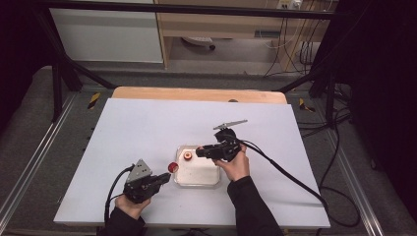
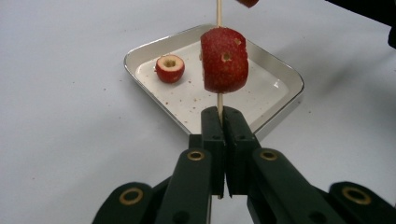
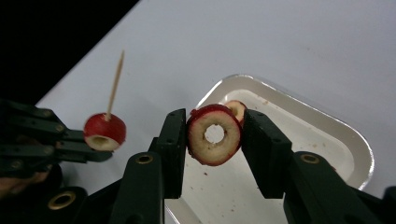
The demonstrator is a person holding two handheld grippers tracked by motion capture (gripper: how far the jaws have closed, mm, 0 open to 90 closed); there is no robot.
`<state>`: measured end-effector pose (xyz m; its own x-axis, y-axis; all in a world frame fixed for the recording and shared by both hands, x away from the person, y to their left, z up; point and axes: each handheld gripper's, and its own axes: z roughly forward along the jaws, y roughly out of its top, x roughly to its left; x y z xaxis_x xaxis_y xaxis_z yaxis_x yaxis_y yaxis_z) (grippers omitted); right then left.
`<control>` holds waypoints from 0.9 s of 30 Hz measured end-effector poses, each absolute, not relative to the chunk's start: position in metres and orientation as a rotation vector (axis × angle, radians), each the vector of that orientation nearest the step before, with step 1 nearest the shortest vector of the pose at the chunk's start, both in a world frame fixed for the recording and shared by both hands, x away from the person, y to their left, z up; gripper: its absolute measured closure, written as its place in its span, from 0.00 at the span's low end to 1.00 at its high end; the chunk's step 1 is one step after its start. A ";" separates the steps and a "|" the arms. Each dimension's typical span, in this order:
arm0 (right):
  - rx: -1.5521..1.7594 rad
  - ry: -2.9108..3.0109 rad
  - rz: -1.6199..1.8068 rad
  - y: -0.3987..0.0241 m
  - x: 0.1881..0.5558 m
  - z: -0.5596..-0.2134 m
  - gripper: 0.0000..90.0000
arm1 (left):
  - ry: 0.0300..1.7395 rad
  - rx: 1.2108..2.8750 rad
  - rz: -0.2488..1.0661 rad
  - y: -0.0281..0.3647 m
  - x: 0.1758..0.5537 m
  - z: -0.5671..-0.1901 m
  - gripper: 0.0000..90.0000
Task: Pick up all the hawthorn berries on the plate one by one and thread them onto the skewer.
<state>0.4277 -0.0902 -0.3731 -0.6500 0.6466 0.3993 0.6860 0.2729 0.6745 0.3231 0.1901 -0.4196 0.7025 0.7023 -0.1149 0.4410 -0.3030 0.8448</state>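
Cored fruit ring [image 3: 214, 134] pinched in right jaws above tray rim [image 3: 299, 100]; left jaws clamp skewer [image 2: 218, 100].

Skewer [image 2: 218, 11] tip cut off by the top edge in the left gripper view, red piece [image 2: 247, 2] at that edge mostly out of frame, third fruit [image 3: 236, 108] in the tray half hidden behind the held ring [image 3: 214, 134], skewer too thin to make out in the high view

tray [image 2: 280, 114]: glossy metal | skewer [image 2: 218, 13]: bare wood | tongs [image 3: 212, 140]: matt black, probably plastic
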 end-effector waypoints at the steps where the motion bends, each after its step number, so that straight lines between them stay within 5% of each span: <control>1: -1.300 -2.439 -1.388 -0.092 0.425 -0.373 0.68 | 0.883 1.947 0.341 0.190 0.323 -0.419 0.98; 27: -1.388 -1.879 -2.105 -0.105 0.402 -0.390 0.68 | 0.937 1.879 0.334 0.183 0.316 -0.414 0.98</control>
